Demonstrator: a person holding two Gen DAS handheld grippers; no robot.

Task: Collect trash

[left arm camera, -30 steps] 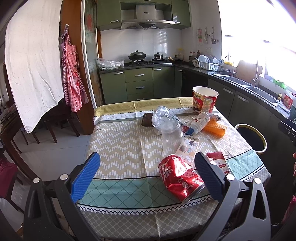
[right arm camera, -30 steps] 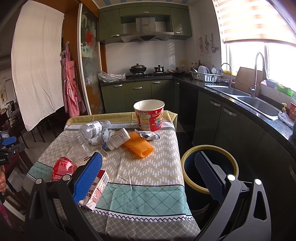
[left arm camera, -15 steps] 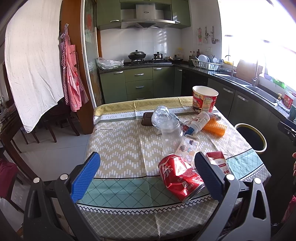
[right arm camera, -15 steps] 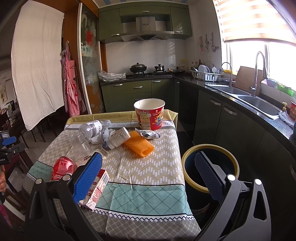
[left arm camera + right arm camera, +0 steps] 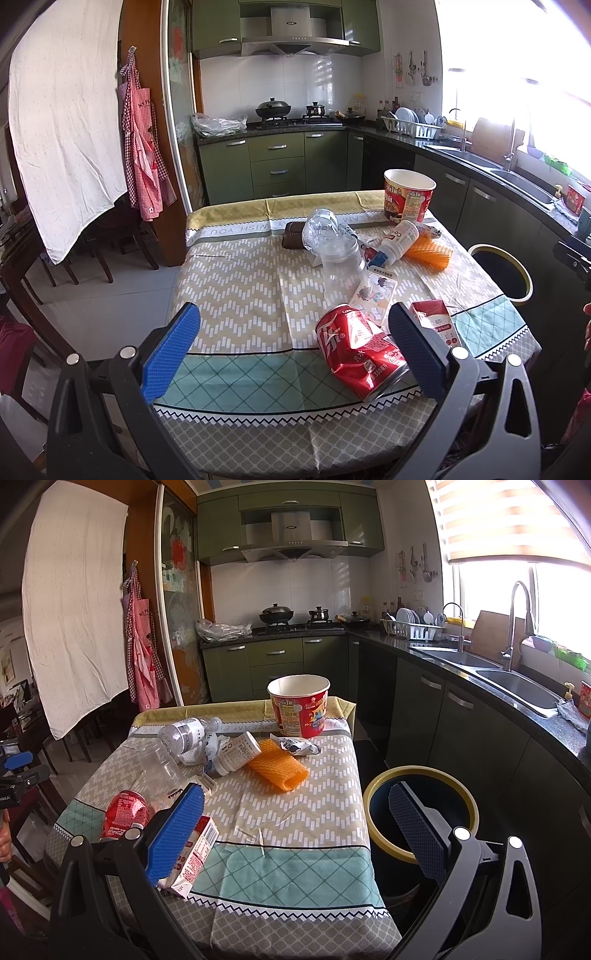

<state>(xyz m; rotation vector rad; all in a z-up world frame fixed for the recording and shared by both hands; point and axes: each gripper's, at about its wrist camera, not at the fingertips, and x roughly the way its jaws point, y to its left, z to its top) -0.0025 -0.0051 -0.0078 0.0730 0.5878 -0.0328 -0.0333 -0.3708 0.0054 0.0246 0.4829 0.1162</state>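
Trash lies scattered over a patterned tablecloth (image 5: 236,295). Nearest the left gripper (image 5: 291,347) is a dented red cola can (image 5: 360,350) on its side, its long axis running from far-left to near-right with the open rim toward the table's near edge; the gripper's blue pads are spread wide, gripping nothing, the right pad just beside the can. A small red-and-white carton (image 5: 192,853) lies flat behind the right gripper's (image 5: 295,834) left pad; that gripper is spread too. A yellow-rimmed bin (image 5: 419,812) stands beside the table. Farther back stand a noodle cup (image 5: 299,710), a crushed clear bottle (image 5: 325,230) and an orange foam net (image 5: 277,768).
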